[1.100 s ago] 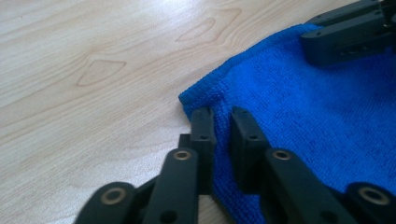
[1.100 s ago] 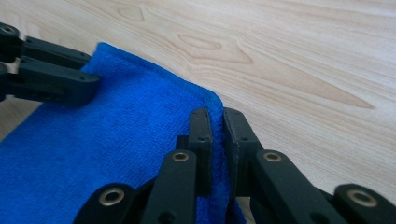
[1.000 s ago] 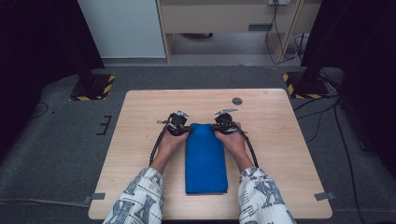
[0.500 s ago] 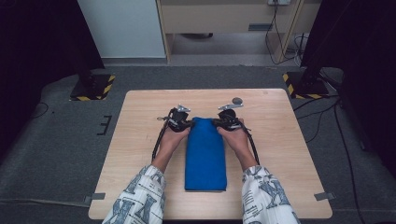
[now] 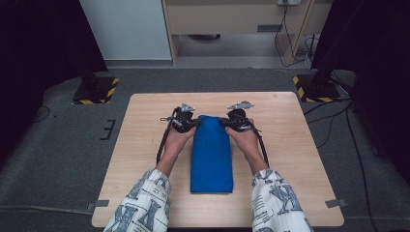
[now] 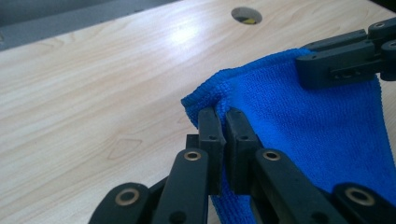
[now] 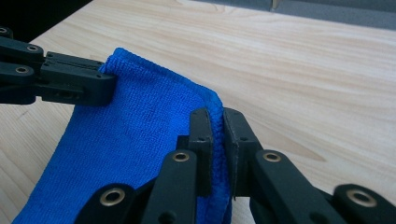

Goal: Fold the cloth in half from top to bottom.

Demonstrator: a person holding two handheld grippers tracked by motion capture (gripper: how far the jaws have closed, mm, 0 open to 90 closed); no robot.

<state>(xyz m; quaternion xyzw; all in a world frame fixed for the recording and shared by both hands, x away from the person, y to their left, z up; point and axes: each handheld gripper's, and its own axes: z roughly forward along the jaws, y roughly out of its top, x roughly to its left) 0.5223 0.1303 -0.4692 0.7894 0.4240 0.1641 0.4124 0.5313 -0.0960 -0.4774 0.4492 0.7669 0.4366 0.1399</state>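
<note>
A folded blue cloth [image 5: 211,154] lies lengthwise in the middle of the wooden table [image 5: 300,145]. Its far end is lifted off the wood. My left gripper [image 5: 193,122] is shut on the far left corner of the blue cloth [image 6: 299,126]; the jaws [image 6: 222,123] pinch the hem. My right gripper [image 5: 225,121] is shut on the far right corner of the blue cloth [image 7: 130,135], with the edge squeezed between its jaws [image 7: 217,122]. In each gripper view the other gripper's jaws clamp the opposite corner. Both hands hold the grippers from the near side.
A small round hole [image 6: 246,15] sits in the tabletop beyond the cloth. Bare wood lies left and right of the cloth. Black stands with yellow-striped feet [image 5: 96,91] flank the table's far corners, and a cabinet [image 5: 232,19] stands behind on the grey floor.
Both grippers have risen a little, drawing the cloth's far end up and slightly toward the table's far edge. The near end of the cloth stays on the wood.
</note>
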